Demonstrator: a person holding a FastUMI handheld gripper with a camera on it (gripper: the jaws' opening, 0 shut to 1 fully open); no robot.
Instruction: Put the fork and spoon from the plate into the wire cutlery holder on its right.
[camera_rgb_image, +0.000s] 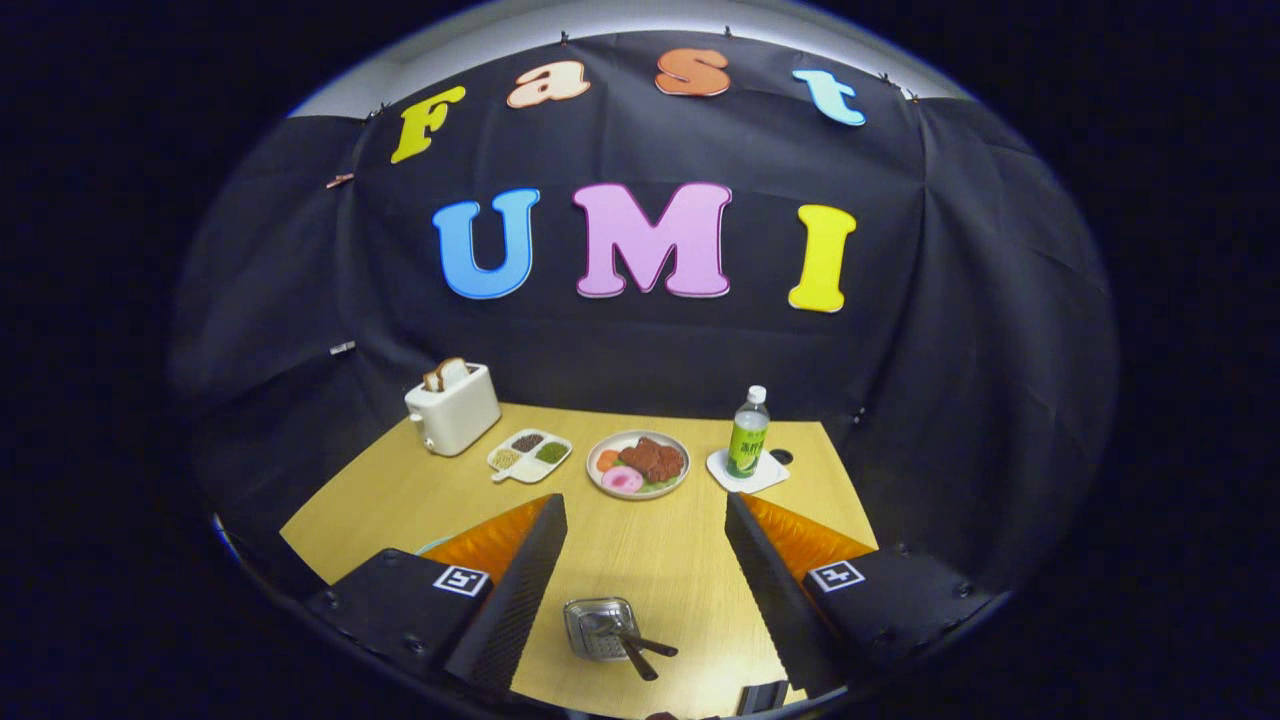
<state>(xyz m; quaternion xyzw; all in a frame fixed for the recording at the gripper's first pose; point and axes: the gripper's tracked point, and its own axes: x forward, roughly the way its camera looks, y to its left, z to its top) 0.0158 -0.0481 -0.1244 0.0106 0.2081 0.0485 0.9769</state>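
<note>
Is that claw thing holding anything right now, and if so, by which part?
Nothing is held. The gripper is open, its fingers wide apart above the table, with the wire cutlery holder and its utensils lying untouched between them.

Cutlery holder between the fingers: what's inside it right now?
Two dark-handled utensils sit in the cutlery holder, handles sticking out toward the right finger. Their heads are down inside the mesh, so which is fork or spoon cannot be told. The gripper is open above it.
</note>
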